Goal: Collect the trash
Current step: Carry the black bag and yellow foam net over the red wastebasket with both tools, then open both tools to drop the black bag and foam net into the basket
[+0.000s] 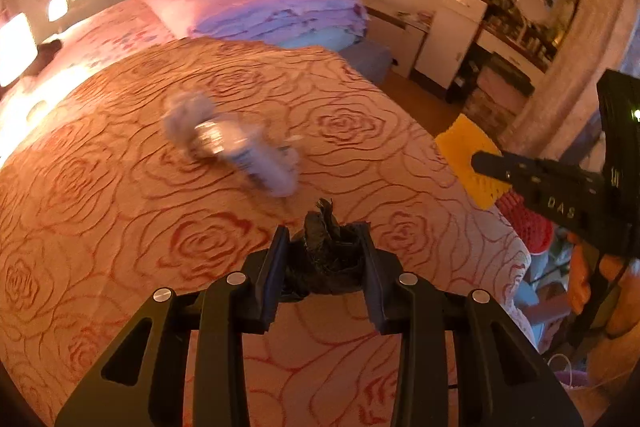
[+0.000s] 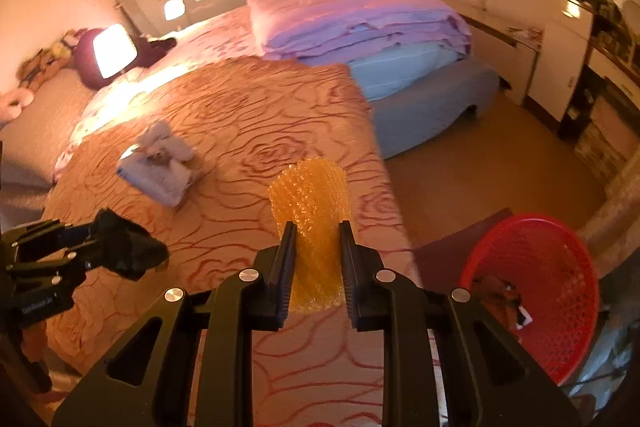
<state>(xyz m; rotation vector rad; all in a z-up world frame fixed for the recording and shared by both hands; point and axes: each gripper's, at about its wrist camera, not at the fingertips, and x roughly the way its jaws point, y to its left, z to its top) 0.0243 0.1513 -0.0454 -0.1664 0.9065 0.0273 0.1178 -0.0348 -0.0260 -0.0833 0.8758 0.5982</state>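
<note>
Crumpled black bag (image 1: 326, 255), yellow foam net (image 2: 310, 223) held; white wrappers (image 2: 160, 163) on bedspread (image 2: 240, 107).

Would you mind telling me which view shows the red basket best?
The right wrist view: the red basket shows nearly whole, beside the bed. The left wrist view catches only a red sliver behind the right gripper.

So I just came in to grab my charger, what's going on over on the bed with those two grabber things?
Someone is clearing trash off the bed with two handheld grippers. The left gripper is shut on a crumpled black bag, and the right gripper is shut on a piece of yellow bubble wrap. A red mesh basket sits on the floor beside the bed with some scraps already inside. A pale bundle of trash lies on the bedspread, not yet picked up.
</note>
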